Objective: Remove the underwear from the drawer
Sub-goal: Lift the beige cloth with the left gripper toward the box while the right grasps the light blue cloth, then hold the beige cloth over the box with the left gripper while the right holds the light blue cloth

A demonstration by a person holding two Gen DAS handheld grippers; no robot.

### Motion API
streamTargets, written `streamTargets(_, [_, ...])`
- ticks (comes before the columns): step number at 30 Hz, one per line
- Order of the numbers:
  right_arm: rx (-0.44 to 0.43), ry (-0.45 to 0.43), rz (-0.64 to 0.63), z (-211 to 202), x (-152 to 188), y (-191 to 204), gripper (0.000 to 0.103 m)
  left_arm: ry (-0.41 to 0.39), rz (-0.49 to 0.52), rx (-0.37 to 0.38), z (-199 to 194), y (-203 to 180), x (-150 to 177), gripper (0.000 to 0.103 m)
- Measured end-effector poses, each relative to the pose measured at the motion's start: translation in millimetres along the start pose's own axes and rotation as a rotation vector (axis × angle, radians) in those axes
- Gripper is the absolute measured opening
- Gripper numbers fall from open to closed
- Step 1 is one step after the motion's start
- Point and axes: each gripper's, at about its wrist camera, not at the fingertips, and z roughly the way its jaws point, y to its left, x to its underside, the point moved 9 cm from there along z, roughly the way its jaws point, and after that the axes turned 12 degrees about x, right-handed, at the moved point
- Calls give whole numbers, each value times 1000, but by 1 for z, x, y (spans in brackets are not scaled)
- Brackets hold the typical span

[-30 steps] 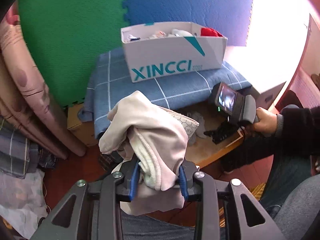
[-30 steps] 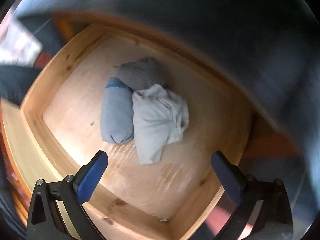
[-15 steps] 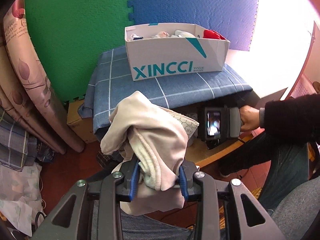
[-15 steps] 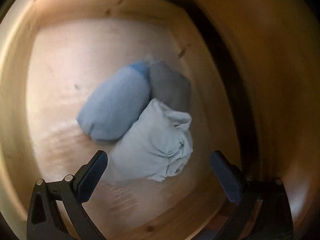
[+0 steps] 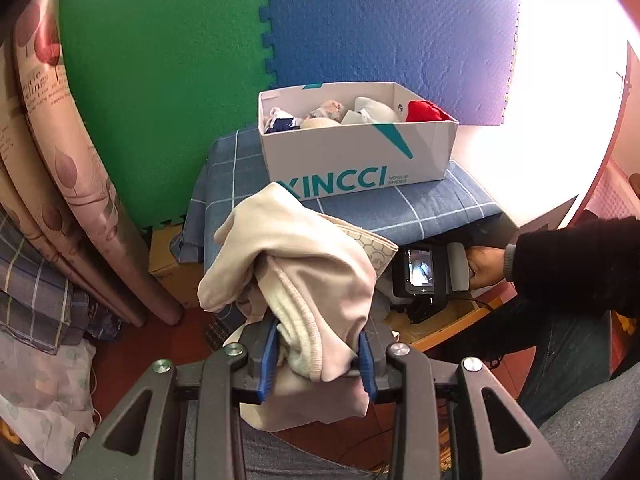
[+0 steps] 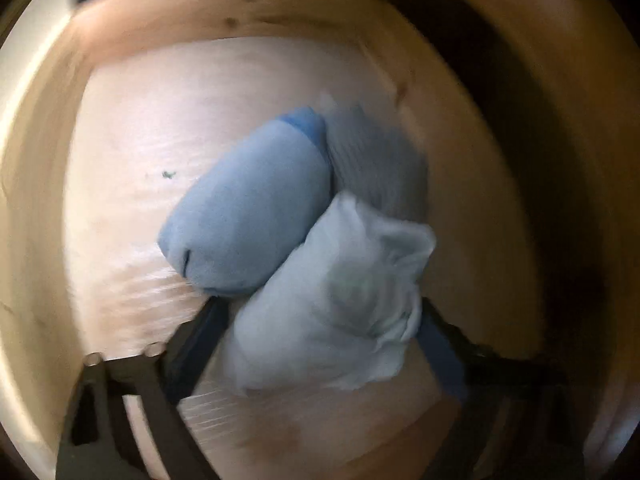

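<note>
- Left wrist view: left tool (image 5: 318,354) closed on a beige underwear bundle (image 5: 296,268), blue pads pinching it from both sides at lower centre of frame. Cloth bulges up and to the left above the pads, long axis roughly vertical, a tail hanging below the fingers.
- Behind it, mid frame: white XINCCI shoe box (image 5: 356,160), lid off, small clothes inside incl. a red piece at its right end. Box sits on a blue checked cloth (image 5: 440,204) draped over a tabletop.
- Right of centre: right tool (image 5: 424,276) w/ its lit screen, held by the person's hand (image 5: 484,266), black sleeve, reaching in under the cloth edge.
- Upper frame: green foam mat (image 5: 160,80) left, blue foam mat (image 5: 392,28) right; patterned curtain (image 5: 60,168) along left edge.
- Right wrist view (blurred): looking down into the wooden drawer (image 6: 224,24). Right tool (image 6: 320,340) straddles a pale blue underwear roll (image 6: 332,304), one finger on each side at lower centre, jaws part-way in; can't tell if they're touching or squeezing it yet.
- That roll's long axis runs lower left to upper right, frilly open end toward the right.
- Touching it on the upper left: a darker blue roll (image 6: 248,212), same diagonal, banded end pointing up-right. Grey roll (image 6: 376,160) just behind both, upper right of centre.
</note>
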Motion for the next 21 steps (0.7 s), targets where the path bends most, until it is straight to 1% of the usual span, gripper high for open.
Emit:
streamTargets(1, [-11,-3,-1,-2,1,2,68,-2,5,-1,-1,-2,-1,33])
streamTargets(2, [-15,-2,-5,-4,1,5,57,-5,7,-2,-3,-4,-1,33])
streamTargets(3, [-38,15,6,-8,1,7,55,-9,8,-1,-4,-6,-2,33])
streamTargets(7, [-80,36,0,-18,8,17,54,-22,5,-11,-12,-6,-1,33])
streamTargets(10, [-70,39,-21,-24,14,23,54,-37,15,-26,-22,-8,-4,33])
streamTargets(15, [-66,58,-10,-27,18,28,54,-66,24,-66,-39,-8,-16,33])
streamTargets(20, [-63,72,5,-28,19,26,54,-143,58,-104,-63,-17,-49,33])
streamTargets(21, [-62,73,8,-20,21,25,54,-166,69,-112,-68,-21,-59,33])
